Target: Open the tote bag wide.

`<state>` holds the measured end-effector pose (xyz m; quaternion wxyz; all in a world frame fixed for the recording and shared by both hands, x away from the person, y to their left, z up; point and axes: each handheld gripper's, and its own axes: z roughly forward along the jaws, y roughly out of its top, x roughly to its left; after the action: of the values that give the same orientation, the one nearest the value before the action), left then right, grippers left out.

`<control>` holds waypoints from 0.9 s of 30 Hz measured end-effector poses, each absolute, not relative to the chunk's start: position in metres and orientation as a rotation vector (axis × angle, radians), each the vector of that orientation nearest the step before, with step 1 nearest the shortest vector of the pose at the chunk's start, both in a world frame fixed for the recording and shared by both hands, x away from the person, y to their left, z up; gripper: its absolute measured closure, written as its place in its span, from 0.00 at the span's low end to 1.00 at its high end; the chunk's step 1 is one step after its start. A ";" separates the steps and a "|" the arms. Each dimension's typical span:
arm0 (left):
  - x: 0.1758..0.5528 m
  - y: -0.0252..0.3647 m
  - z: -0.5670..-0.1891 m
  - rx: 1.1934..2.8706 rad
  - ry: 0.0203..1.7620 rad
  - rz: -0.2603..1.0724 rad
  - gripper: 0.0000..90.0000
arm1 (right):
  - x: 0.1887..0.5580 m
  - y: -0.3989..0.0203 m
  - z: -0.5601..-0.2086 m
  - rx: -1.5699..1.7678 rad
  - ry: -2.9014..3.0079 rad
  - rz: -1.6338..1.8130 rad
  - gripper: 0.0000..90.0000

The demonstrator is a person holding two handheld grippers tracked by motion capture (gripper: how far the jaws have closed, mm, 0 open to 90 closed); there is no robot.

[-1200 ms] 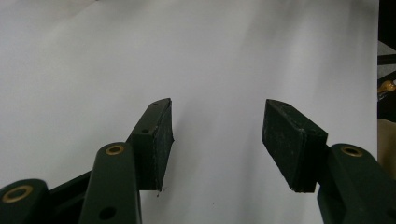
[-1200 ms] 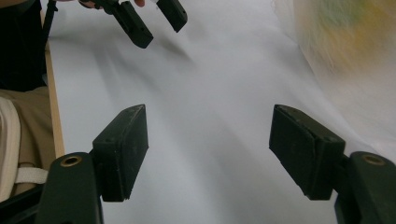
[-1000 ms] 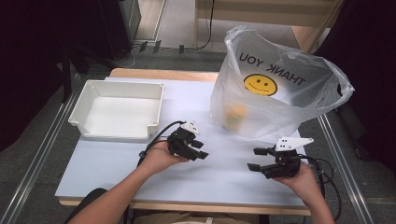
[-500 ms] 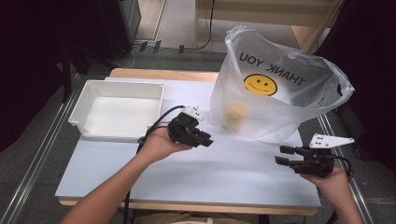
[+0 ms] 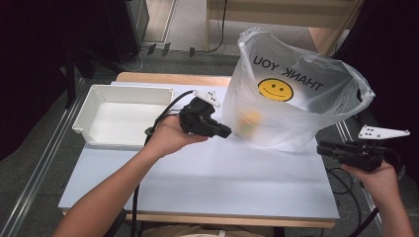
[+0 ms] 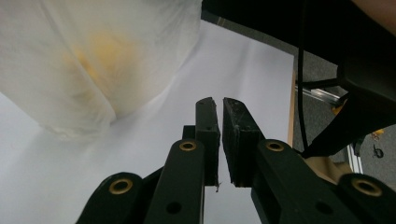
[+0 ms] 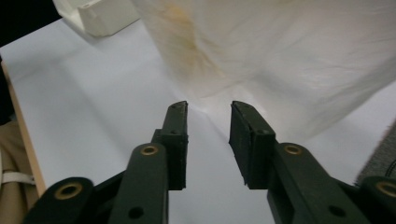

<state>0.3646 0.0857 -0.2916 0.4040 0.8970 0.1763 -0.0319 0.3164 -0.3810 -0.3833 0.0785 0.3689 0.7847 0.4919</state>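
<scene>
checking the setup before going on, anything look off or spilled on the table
Nothing spilled or damaged. The plastic bag stands upright with a yellowish item inside, and the white tray sits square and empty at the table's left.

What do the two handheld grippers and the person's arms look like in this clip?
Both the left gripper and the right gripper are black, each with two flat-padded jaws on link arms with brass-coloured pivot pins. Each carries a pale three-cornered plate with dark dots on top and trails a black cable. The forearms are bare; no sleeves or gloves show.
</scene>
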 end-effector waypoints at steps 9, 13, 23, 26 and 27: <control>0.381 0.070 -0.241 2.268 0.391 -0.017 0.96 | 0.319 -0.420 -0.352 1.138 2.230 1.467 0.93; 0.387 0.063 -0.225 2.268 0.374 -0.001 0.95 | 0.319 -0.431 -0.334 1.136 2.203 1.466 0.95; 0.409 0.033 -0.177 2.280 0.328 0.064 0.95 | 0.329 -0.459 -0.277 1.085 2.150 1.502 0.95; 0.417 0.024 -0.166 2.282 0.329 0.064 0.95 | 0.338 -0.461 -0.264 1.059 2.144 1.525 0.95; 0.420 0.021 -0.163 2.284 0.327 0.067 0.95 | 0.341 -0.462 -0.260 1.047 2.143 1.525 0.95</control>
<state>0.4199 0.0208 -0.1630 0.4048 0.9048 0.1297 0.0264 0.3414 -0.4619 -0.2601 0.1548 0.3653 0.7479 0.5322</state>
